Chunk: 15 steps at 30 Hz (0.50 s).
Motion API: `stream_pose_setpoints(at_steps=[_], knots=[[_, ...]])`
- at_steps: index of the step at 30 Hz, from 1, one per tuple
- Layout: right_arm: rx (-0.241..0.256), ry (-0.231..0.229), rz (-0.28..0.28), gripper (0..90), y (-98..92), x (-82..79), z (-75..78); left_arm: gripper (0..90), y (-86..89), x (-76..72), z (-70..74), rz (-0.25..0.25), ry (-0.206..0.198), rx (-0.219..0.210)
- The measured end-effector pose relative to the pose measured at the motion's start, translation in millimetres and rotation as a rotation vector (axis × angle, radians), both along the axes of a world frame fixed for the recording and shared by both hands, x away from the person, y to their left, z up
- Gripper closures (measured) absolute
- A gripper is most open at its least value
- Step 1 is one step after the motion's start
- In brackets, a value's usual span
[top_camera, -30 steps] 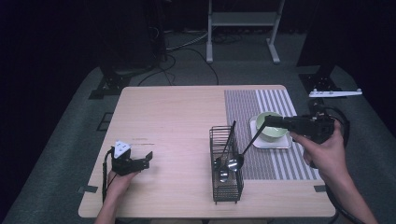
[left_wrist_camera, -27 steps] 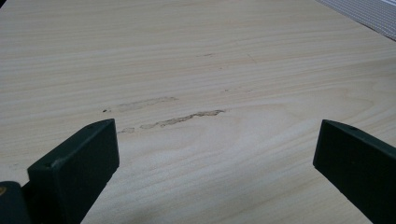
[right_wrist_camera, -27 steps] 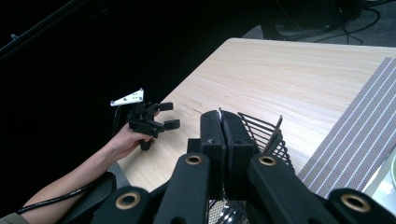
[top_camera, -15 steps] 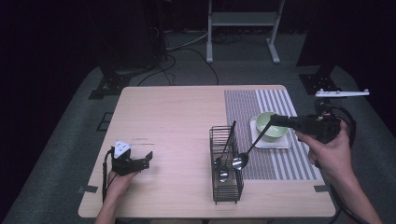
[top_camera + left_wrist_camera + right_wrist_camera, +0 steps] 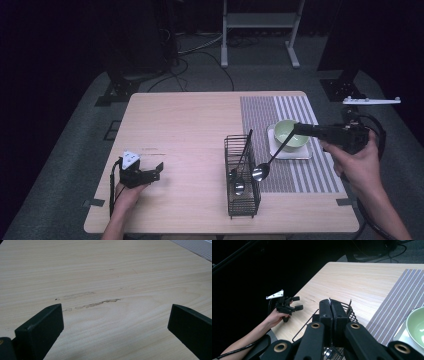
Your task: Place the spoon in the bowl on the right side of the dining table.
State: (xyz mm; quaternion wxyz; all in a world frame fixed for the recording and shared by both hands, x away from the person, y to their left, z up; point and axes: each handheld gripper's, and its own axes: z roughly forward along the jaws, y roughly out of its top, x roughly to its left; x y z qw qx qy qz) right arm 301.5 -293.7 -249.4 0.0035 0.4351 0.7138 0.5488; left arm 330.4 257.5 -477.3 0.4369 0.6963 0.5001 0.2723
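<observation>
Wooden table (image 5: 190, 130) with faint scuff marks (image 5: 100, 302) on its surface. A grey striped placemat (image 5: 280, 107) covers its right part, bearing a pale green bowl (image 5: 287, 131) on a white square coaster (image 5: 305, 154). A metal stand (image 5: 260, 20) occupies the floor beyond.

The table (image 5: 190, 130) is a light wood-grain rectangle with faint scuff marks on its surface. It stands on a grey carpeted floor (image 5: 75, 150). The surroundings beyond it are dark. A white metal stand (image 5: 260, 25) is positioned behind the table. Black cables (image 5: 200, 55) lie on the floor near a dark equipment base (image 5: 125, 85) at the left.
</observation>
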Motion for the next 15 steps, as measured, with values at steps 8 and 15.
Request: stream_pose_setpoints(at_steps=[8, 15], knots=[[0.003, 0.008, -0.013, 88.5, -5.2, -0.1, -3.2, 0.0, 0.0, -0.1, 0.1, -0.001, 0.001, 0.002], [0.004, 0.015, -0.026, 88.5, -10.7, 0.5, -6.9, 0.0, 0.0, 0.0, 0.1, 0.0, 0.001, 0.002]])
